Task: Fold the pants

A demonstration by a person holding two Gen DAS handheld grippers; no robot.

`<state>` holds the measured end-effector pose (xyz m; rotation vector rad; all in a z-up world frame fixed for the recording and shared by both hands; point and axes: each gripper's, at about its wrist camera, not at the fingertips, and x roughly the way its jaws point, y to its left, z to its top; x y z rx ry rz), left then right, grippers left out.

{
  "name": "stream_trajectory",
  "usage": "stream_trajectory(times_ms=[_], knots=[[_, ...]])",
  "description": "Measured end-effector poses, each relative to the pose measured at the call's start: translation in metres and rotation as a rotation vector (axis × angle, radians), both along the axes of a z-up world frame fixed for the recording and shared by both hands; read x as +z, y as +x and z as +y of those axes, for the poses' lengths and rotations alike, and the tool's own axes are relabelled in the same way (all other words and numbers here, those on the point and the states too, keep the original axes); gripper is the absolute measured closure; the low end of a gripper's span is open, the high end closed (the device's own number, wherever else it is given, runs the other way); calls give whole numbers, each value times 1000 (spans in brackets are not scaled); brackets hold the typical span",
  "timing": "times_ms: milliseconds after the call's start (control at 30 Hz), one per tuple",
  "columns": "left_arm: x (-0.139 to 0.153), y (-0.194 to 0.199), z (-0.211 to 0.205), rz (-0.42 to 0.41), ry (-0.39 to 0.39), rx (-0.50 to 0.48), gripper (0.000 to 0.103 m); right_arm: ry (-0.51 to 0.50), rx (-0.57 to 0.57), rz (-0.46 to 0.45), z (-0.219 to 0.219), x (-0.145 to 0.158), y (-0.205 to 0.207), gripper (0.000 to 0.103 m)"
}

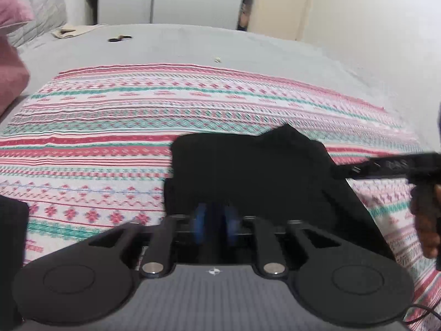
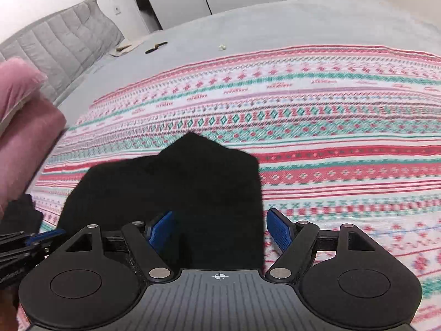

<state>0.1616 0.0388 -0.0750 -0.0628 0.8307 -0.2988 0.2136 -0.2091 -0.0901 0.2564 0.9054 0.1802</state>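
Note:
The black pants [image 1: 248, 171] lie bunched and partly folded on a patterned red, green and white blanket [image 1: 110, 115]. My left gripper [image 1: 215, 223] has its blue pads close together, pinched on the near edge of the pants. In the right wrist view the pants [image 2: 176, 182] lie in front of my right gripper [image 2: 220, 229]. Its blue pads [image 2: 278, 230] stand wide apart with the cloth's near right edge between them, not clamped. The right gripper also shows at the right edge of the left wrist view [image 1: 386, 165].
The blanket lies on a grey bed [image 1: 193, 44]. A pink pillow [image 2: 22, 127] and a grey quilted headboard [image 2: 63, 41] are at the left. A small dark object [image 2: 156, 47] and a beige cloth [image 2: 124, 48] lie far back. Another dark cloth [image 2: 22, 215] sits at left.

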Motion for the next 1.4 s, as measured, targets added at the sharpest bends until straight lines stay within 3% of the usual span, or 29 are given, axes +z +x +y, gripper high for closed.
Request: stream_trajectory(times_ms=[67, 133, 233, 300, 433, 533, 567, 600, 633, 667, 700, 767, 1000, 1167, 1333, 1400], knots=[[3, 2, 13, 0, -10, 39, 6, 17, -15, 17, -10, 3, -6, 27], [3, 6, 24, 23, -58, 27, 4, 72, -32, 56, -21, 1, -11, 27], [-9, 14, 38, 140, -191, 53, 4, 178, -28, 130, -31, -12, -16, 27], [-17, 17, 41, 195, -236, 69, 4, 221, -20, 168, -33, -22, -17, 27], [-28, 16, 35, 236, -271, 46, 4, 274, -4, 154, -30, -29, -19, 26], [-36, 13, 22, 247, -247, 21, 5, 316, -8, 138, -22, -35, -20, 28], [-36, 10, 15, 221, -220, 10, 10, 289, -6, 124, -17, -36, -19, 35], [-36, 8, 11, 207, -209, 2, 24, 246, -12, 113, -11, -35, -20, 43], [-35, 7, 7, 205, -217, -2, 30, 207, -26, 115, -7, -34, -20, 66], [-34, 6, 6, 205, -228, -7, 46, 204, -29, 116, -5, -33, -21, 79], [-30, 5, 2, 195, -225, -15, 51, 202, -30, 105, -5, -30, -21, 82], [-20, 2, -8, 154, -182, -30, 54, 181, -35, 73, -5, -21, -23, 92], [3, 17, -30, 70, -257, -54, 56, 103, -50, -71, -23, 22, -28, 93], [2, 37, -63, 26, -264, -98, 55, 43, -103, -125, -46, 26, -16, 93], [-29, 54, -76, 76, -182, -73, 47, 29, -129, -3, -61, -17, 4, 88], [-34, 55, -70, 85, -201, -72, 45, 10, -131, 14, -58, -27, 7, 84]])
